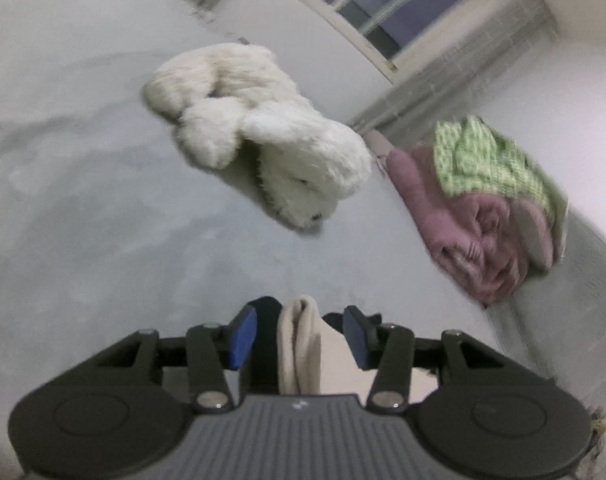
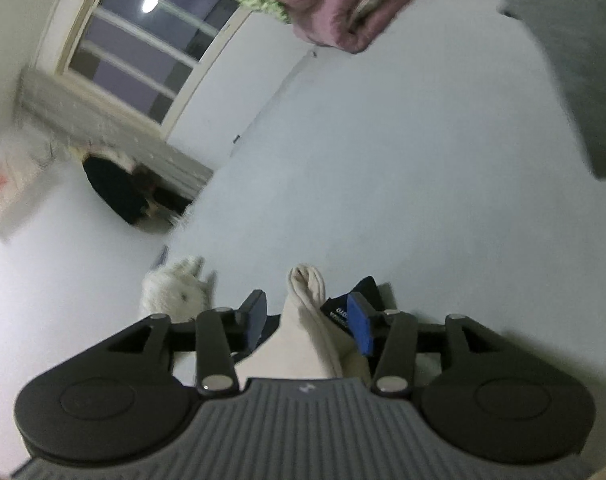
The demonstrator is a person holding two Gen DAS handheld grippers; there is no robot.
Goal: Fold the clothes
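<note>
A cream garment [image 1: 299, 360] lies folded in a narrow ridge on the pale grey bed surface [image 1: 103, 200]. In the left wrist view the ridge stands between the blue pads [image 1: 243, 340] of my left gripper [image 1: 299, 314], with a gap on each side, so that gripper is open. The same cream garment [image 2: 303, 344] also rises between the pads [image 2: 361, 328] of my right gripper [image 2: 309, 300]. A dark label piece [image 2: 339, 312] sits against the right-hand pad. The pads do not press on the cloth, so the right gripper is open too.
A white plush toy [image 1: 271, 132] lies ahead on the bed, also visible as the plush toy [image 2: 171, 292] beside the right gripper. A folded pink blanket [image 1: 475, 232] with a green checked cloth [image 1: 483, 152] on it sits at the right. A window [image 1: 383, 0] is behind.
</note>
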